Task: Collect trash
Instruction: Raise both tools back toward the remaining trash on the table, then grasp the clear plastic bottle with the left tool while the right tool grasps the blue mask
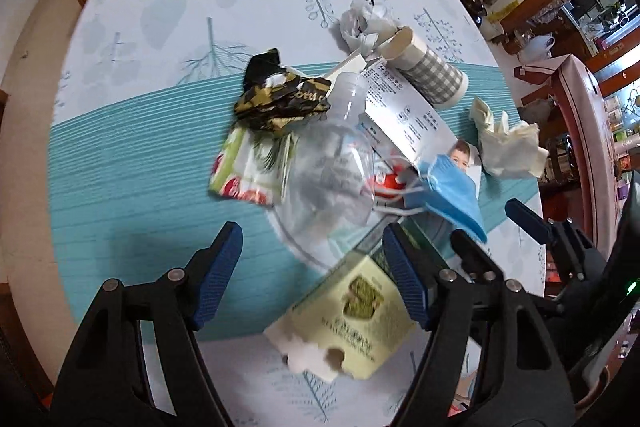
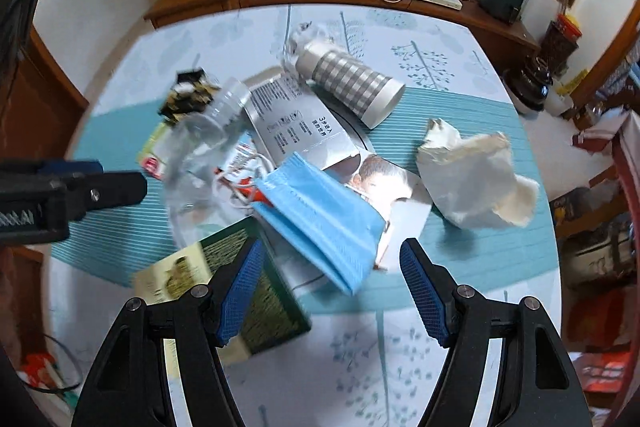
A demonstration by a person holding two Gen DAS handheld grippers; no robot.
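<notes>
Right gripper (image 2: 328, 291) hanging wide open above the blue mask (image 2: 320, 215) | soft, light, floppy, so I'd be pinching its folded middle | left gripper (image 1: 312, 275) also gaping, empty

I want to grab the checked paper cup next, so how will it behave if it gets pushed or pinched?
The checked paper cup lies on its side on the tablecloth, so a sideways nudge would probably roll it. It looks empty and light. Its thin paper wall would likely crush under a hard pinch from the fingers.
</notes>
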